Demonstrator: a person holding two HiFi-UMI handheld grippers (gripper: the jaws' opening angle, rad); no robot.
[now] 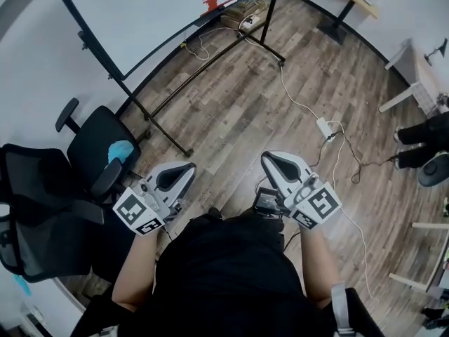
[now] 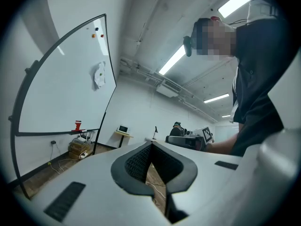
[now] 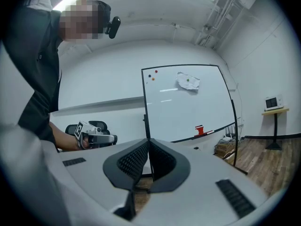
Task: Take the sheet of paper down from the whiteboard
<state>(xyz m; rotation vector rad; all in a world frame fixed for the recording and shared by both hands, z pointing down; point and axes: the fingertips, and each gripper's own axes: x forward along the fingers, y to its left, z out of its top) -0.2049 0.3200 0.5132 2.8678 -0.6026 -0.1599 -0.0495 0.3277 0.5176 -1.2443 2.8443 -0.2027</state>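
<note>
A crumpled white sheet of paper (image 2: 99, 75) (image 3: 188, 82) hangs high on the whiteboard (image 2: 66, 84) (image 3: 188, 102) (image 1: 126, 12), with a small magnet on it. Both grippers are held level in front of the person, well short of the board. My left gripper (image 1: 186, 168) (image 2: 151, 146) is shut with nothing between its pads. My right gripper (image 1: 267, 158) (image 3: 148, 142) is shut too and holds nothing. Each gripper shows in the other's view: the right gripper (image 2: 188, 140), the left gripper (image 3: 94, 135). The paper is out of sight in the head view.
A red object (image 1: 212, 3) (image 3: 199, 129) sits on the board's tray, two small magnets (image 3: 153, 74) near its top. Black office chairs (image 1: 98, 146) stand at the left. A cable with a power strip (image 1: 324, 126) crosses the wooden floor. A cardboard box (image 1: 252, 9) lies behind the board's legs.
</note>
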